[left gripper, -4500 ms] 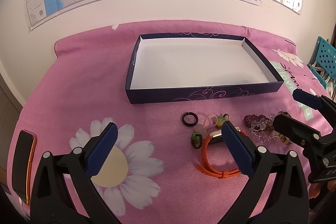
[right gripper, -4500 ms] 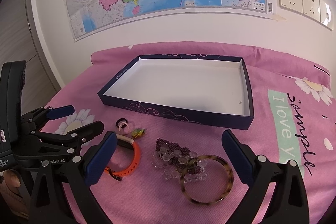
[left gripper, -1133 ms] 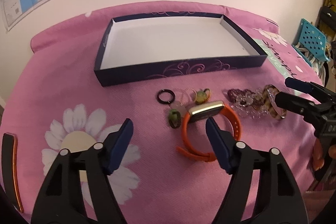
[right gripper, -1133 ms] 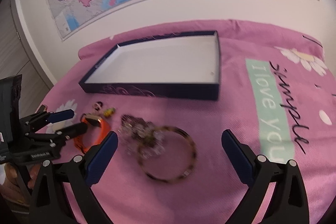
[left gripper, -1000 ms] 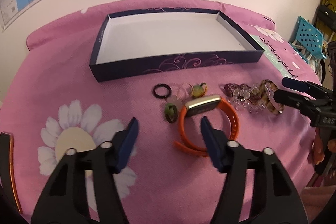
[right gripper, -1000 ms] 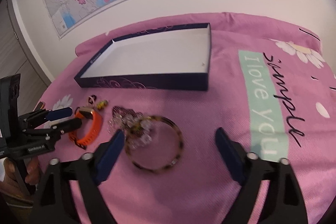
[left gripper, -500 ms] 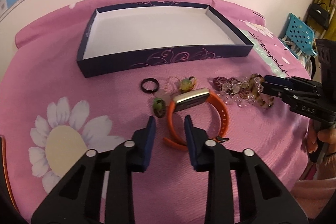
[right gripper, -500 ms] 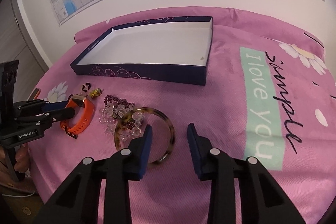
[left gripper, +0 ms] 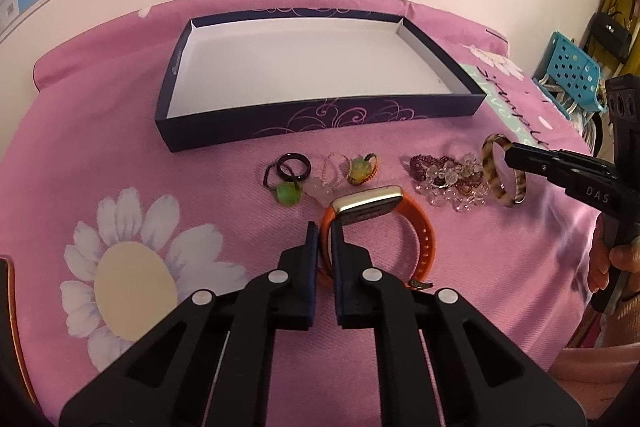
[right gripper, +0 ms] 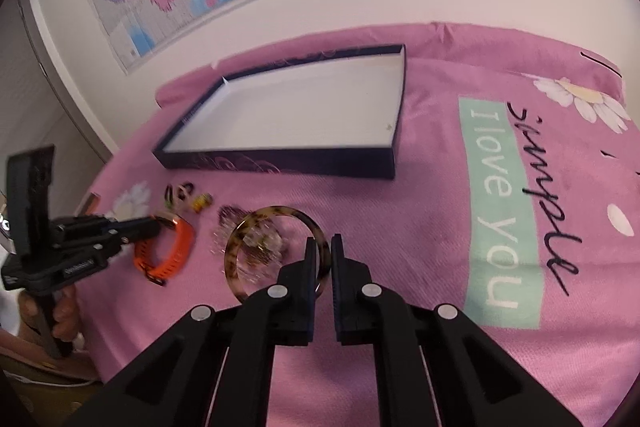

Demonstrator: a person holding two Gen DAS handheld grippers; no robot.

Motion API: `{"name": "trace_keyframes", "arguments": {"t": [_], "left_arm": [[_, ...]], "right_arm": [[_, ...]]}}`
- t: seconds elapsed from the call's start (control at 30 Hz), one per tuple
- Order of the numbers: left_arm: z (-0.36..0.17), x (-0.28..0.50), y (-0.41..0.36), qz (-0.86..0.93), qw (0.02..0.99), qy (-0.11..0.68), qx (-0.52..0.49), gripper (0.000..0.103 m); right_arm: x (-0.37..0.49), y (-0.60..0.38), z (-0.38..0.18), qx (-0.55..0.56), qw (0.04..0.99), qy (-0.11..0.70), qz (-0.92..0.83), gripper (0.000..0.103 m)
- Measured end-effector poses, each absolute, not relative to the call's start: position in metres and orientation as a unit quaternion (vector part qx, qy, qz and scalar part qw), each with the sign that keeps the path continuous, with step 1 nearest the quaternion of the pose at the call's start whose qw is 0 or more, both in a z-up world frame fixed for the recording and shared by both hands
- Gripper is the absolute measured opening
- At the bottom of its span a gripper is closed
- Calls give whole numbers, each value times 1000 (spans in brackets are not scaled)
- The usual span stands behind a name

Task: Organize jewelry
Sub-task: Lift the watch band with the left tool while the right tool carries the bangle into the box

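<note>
An orange watch [left gripper: 424, 239] with a gold face lies on the pink cloth. My left gripper [left gripper: 324, 231] has its jaws closing tight on the watch strap, and it shows the same way in the right wrist view [right gripper: 154, 225]. A tortoiseshell bangle [right gripper: 240, 239] lies to the right. My right gripper [right gripper: 323, 247] is closing on the bangle's near rim, pads pressing it, and it also shows at the bangle [left gripper: 496, 171] in the left wrist view. An empty navy box [left gripper: 320, 123] with a white inside stands behind.
Between watch and box lie a black ring [left gripper: 294, 165], a green bead ring [left gripper: 288, 193], a yellow charm [left gripper: 360, 171] and bead bracelets [left gripper: 448, 179]. A blue perforated plastic object [left gripper: 572, 75] stands off the right edge. A hand [left gripper: 616, 259] holds the right gripper's grip.
Both grippers have gone from wide open to shut, the left on the watch strap and the right on the bangle's rim. Neither item has left the cloth.
</note>
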State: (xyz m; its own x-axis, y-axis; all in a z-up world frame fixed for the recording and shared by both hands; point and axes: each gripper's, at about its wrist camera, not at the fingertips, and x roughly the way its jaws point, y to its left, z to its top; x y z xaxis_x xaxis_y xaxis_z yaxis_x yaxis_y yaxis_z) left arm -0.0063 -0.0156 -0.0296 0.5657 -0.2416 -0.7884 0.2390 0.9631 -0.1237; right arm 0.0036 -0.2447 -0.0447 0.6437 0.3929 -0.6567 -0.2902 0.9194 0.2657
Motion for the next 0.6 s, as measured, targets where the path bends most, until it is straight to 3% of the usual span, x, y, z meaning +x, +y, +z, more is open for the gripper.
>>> {"name": "trace_keyframes", "arguments": {"t": [0.6], "left_arm": [[27,28,22,-133,910,392,-37,7]], "right_arm": [[59,-232,0,57,918,332,210,6]]}}
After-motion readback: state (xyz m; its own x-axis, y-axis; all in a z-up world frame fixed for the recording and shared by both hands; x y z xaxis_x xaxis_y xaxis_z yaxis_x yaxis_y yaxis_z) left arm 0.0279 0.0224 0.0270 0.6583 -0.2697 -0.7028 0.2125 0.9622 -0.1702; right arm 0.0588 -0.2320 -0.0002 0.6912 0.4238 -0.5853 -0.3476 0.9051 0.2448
